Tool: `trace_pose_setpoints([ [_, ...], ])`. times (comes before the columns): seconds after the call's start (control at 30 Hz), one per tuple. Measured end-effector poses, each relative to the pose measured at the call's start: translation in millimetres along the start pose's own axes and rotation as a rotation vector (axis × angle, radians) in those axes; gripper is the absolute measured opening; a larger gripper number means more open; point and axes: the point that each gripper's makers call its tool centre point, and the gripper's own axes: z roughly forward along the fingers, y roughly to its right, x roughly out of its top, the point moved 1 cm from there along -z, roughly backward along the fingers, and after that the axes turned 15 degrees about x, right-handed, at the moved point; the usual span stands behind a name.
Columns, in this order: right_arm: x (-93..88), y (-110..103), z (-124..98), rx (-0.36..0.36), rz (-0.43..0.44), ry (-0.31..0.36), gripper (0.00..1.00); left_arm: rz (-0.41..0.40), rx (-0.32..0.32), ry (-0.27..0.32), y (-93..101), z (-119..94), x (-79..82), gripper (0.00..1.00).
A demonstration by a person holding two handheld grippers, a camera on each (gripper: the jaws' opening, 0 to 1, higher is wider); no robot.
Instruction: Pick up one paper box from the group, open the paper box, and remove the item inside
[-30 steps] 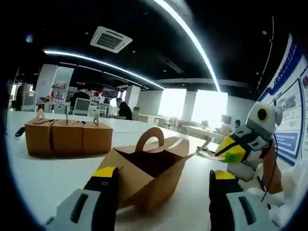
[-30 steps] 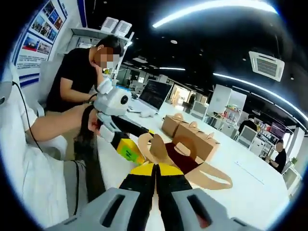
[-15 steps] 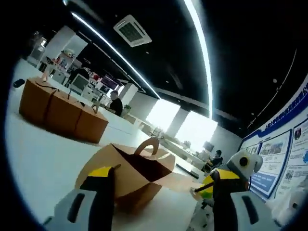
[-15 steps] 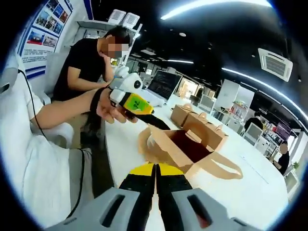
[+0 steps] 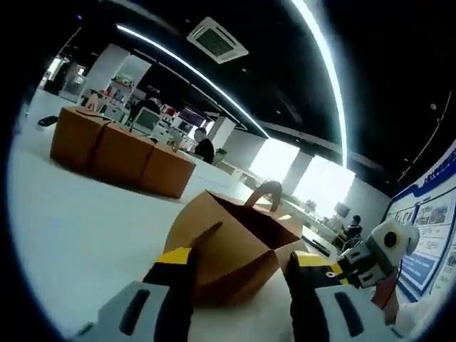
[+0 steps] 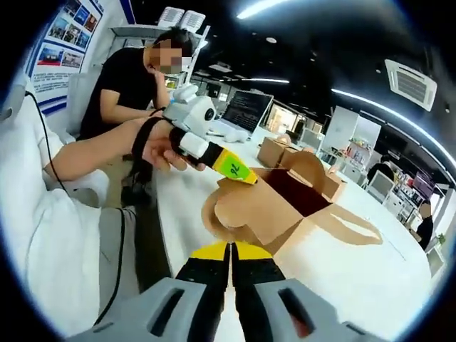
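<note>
Since the earlier frame, the left gripper (image 5: 239, 274) has been brought closer, so the opened paper box (image 5: 239, 239) on the white table (image 5: 78, 228) now lies partly between its spread jaws. Beyond it, the row of closed boxes (image 5: 117, 151) is seen. The right gripper (image 6: 229, 251) is held closed and empty just below the box.

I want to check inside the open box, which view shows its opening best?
The right gripper view: the open box faces the camera, dark interior exposed. The left gripper view shows the box mostly side-on, only a sliver of opening.
</note>
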Motion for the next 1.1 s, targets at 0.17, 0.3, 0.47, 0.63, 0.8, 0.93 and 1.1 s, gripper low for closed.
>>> trace_pose_setpoints([
  [0.17, -1.4, 5, -6, -0.020, 0.034, 0.021, 0.10, -0.008, -0.004, 0.009, -2.0, 2, 2.0, 0.53],
  [0.3, -7.5, 3, -10, -0.005, 0.049, 0.007, 0.16, -0.005, -0.003, 0.011, -1.0, 1, 1.8, 0.53],
  [0.47, 1.5, 5, -22, 0.000, 0.141, 0.070, 0.19, 0.000, -0.001, 0.012, 0.3, 0, 1.1, 0.53],
  [0.63, 31.0, 12, -40, -0.026, 0.135, 0.156, 0.18, 0.008, -0.001, 0.017, 1.6, -2, 1.0, 0.53],
  [0.8, 64.9, 23, -55, -0.087, 0.063, 0.201, 0.18, 0.011, -0.002, 0.019, 2.9, -3, 0.4, 0.53],
  [0.93, 84.5, 34, -61, -0.139, 0.002, 0.211, 0.19, 0.017, -0.003, 0.023, 4.4, -5, 1.0, 0.52],
  [1.1, 95.6, 53, -61, -0.224, -0.085, 0.164, 0.19, 0.017, -0.002, 0.024, 5.7, -6, -0.4, 0.51],
])
